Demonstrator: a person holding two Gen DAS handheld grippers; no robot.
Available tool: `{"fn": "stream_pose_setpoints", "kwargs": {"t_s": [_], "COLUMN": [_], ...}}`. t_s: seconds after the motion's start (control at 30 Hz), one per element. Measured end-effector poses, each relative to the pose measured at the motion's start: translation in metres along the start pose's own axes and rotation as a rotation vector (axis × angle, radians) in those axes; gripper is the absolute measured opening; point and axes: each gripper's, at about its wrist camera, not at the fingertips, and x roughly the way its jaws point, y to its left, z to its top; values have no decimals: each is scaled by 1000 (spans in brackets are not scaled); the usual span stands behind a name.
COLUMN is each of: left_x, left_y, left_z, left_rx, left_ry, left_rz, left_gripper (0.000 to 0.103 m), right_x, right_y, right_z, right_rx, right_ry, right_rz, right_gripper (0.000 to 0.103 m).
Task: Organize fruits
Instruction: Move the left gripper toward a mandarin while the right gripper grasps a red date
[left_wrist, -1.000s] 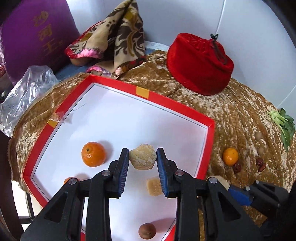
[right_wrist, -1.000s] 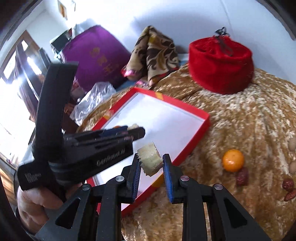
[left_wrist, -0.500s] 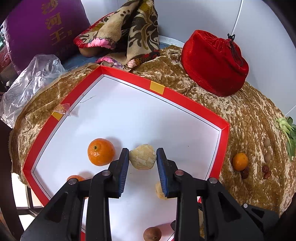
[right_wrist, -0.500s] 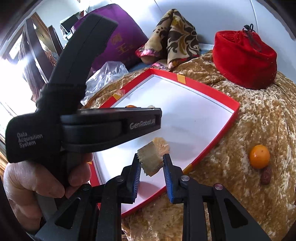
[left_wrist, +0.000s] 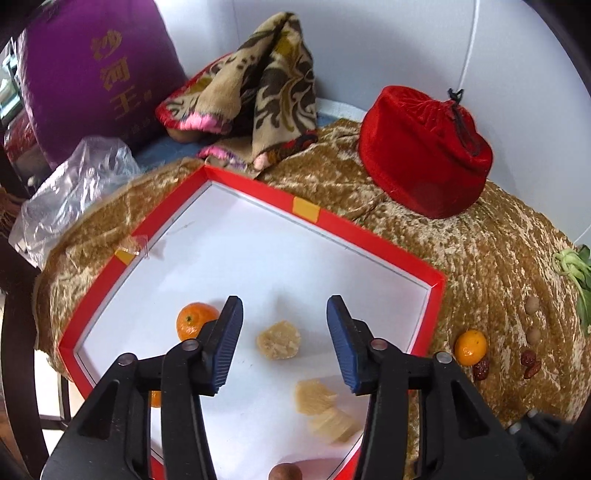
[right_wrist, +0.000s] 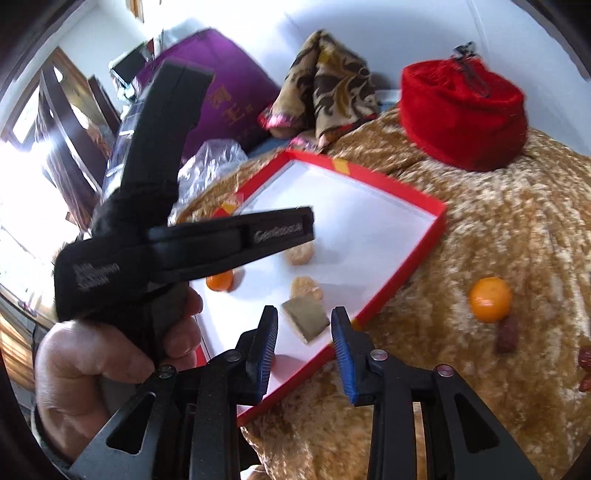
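A red-rimmed white tray (left_wrist: 306, 210) lies on the gold cloth. My left gripper (left_wrist: 284, 347) hangs over it with its jaws opening; a rough yellow fruit lump (left_wrist: 279, 339) lies on the tray floor between them, clear of both pads. A second yellow piece (left_wrist: 316, 395) lies nearer. My right gripper (right_wrist: 303, 347) is also opening over the tray's near corner, and a cut wedge (right_wrist: 306, 321) sits between its pads with a gap on each side. That wedge (left_wrist: 334, 424) looks blurred in the left wrist view. An orange (left_wrist: 194, 319) rests in the tray.
On the cloth right of the tray lie an orange (left_wrist: 471, 347), red dates (left_wrist: 530, 363), small tan fruits (left_wrist: 532, 305) and a leafy green (left_wrist: 576, 269). A red velvet pouch (left_wrist: 424, 147) stands behind. A brown round fruit (left_wrist: 284, 474) sits at the tray's near edge. A hand (right_wrist: 110, 350) holds the left gripper.
Both grippers have let go: the left jaws spread wide and its yellow lump now lies on the tray; the right jaws parted from the wedge, which has dropped toward the tray.
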Motion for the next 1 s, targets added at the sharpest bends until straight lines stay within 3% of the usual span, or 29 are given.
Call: {"fn": "stream_pose_setpoints", "kwargs": {"t_s": [0.2,0.43,0.8,0.87,1.0], "left_x": [-6,-13,-17,-18,-19], "left_y": [-21,-43,-65,-69,-81], "left_z": [-2,-4,-6,-7,-10], "left_rx": [97,163,237,252,306], "left_ry": [-30,-53,-59,-59,-60], "left_rz": [-5,-25,-63,-84,-120], "left_gripper": [52,52,52,52,52], "right_x": [-47,-47,-3,5,6], "right_y": [-63,-126,-126,-126,-130], "right_z": [7,-3,-9,-9,-11], "right_rx": [144,306,263,251,264], "right_ry": [-76,5,128,134,107], "right_rz": [-26,-64,-169,-195,-198], "right_gripper": [32,32,26,20,19]}}
